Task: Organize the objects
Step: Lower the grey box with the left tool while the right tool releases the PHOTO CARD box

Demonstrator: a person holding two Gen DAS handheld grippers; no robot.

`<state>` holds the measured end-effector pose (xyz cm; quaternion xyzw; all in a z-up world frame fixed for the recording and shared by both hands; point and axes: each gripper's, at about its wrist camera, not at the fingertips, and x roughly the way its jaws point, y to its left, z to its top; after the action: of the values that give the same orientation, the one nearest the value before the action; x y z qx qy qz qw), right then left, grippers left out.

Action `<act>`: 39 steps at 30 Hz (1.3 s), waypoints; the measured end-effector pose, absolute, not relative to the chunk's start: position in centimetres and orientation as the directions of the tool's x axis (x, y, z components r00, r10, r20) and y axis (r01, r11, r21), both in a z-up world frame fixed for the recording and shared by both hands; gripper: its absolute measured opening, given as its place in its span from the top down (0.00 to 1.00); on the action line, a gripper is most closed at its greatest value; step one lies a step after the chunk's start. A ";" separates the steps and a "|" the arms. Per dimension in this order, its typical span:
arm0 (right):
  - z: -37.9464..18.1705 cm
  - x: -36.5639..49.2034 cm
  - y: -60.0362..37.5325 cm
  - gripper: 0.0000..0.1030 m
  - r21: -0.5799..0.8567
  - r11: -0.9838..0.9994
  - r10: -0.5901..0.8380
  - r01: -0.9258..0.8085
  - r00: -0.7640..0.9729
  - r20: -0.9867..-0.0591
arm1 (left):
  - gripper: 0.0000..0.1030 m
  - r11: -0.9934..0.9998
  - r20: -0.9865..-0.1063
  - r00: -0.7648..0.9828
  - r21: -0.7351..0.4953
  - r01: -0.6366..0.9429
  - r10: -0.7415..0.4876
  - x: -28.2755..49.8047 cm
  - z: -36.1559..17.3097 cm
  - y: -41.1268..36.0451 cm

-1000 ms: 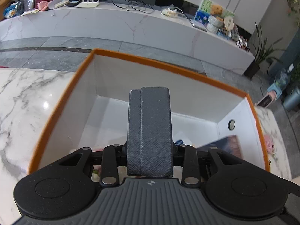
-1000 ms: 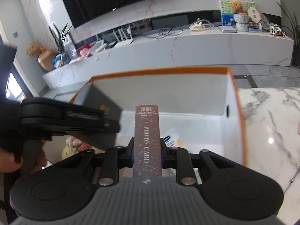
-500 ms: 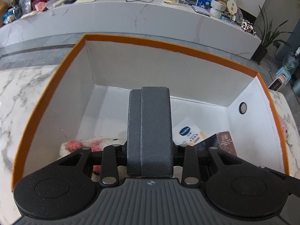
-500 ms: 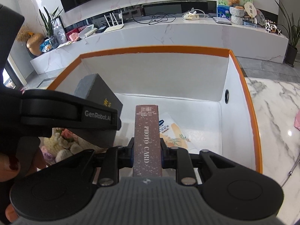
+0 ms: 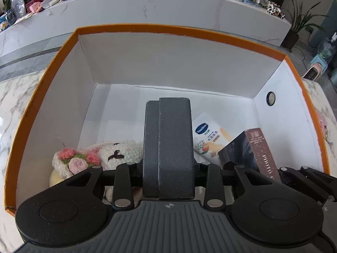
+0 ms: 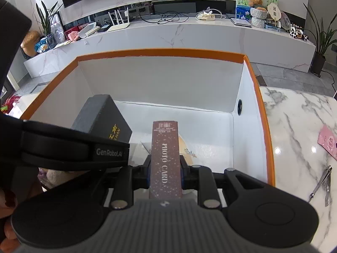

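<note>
The left hand-held gripper [image 5: 168, 147] is clamped on a dark grey textured box [image 5: 168, 145], which stands on end between its jaws and hangs inside the orange-rimmed white box [image 5: 168, 28]. In the right wrist view this same grey box [image 6: 101, 118], with gold lettering on one face, sits at about 10 o'clock from the frame's centre, tilted, above the box floor.

The right hand-held gripper [image 6: 165, 168] is closed tight on a slim maroon box [image 6: 165, 158] printed "PHOTO CARD", held lengthwise and pointing toward 12 o'clock into the white box. From the left wrist view the maroon box [image 5: 261, 147] shows at about 4 o'clock, just beside the right wall.

On the floor of the orange-rimmed box lie a crocheted plush with pink flowers [image 5: 94, 156] at about 8 o'clock in the left view, and a flat white packet with a blue logo [image 5: 208, 135] at about 3 o'clock, partly under the maroon box. A round hole [image 5: 271, 98] pierces the right wall.

The big box rests on a marble desk [image 6: 294, 126]; on it, at 3 o'clock in the right view, lie a pink card [image 6: 328, 141] and, nearer 4 o'clock, metal nail clippers [image 6: 322, 183]
</note>
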<state>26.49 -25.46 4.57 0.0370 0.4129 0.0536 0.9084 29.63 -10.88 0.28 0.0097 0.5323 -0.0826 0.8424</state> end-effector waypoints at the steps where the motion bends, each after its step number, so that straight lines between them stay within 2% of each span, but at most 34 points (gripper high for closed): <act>1: 4.6 26.5 -25.4 0.77 0.107 0.992 0.127 -0.070 0.648 -0.751 | 0.63 0.986 -0.902 0.413 -0.066 0.154 -0.125 29.6 0.2 -10.9; 18: 4.6 26.6 -25.2 0.74 0.099 0.994 0.111 -0.054 0.639 -0.762 | 0.62 0.990 -0.924 0.365 -0.079 0.114 -0.116 29.5 -0.2 -11.0; 24: 4.8 26.5 -25.2 0.71 0.090 0.995 0.102 -0.052 0.644 -0.758 | 0.61 0.991 -0.922 0.367 -0.088 0.102 -0.120 29.3 -0.1 -10.8; 27: 4.9 26.4 -25.2 0.63 0.095 0.994 0.109 -0.057 0.645 -0.756 | 0.57 0.991 -0.915 0.383 -0.099 0.093 -0.127 29.3 0.4 -10.7; 29: 5.0 26.3 -25.1 0.59 0.095 0.994 0.111 -0.060 0.649 -0.753 | 0.48 0.990 -0.909 0.395 -0.105 0.094 -0.133 29.2 0.7 -10.8; 39: 5.4 26.1 -25.1 0.56 0.089 0.994 0.108 -0.062 0.656 -0.747 | 0.44 0.995 -0.893 0.440 -0.071 0.073 -0.097 28.9 1.6 -11.0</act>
<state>26.11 -25.14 5.37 0.0278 0.4120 0.0466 0.9096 28.90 -10.96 1.63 -0.0110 0.5269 -0.0500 0.8484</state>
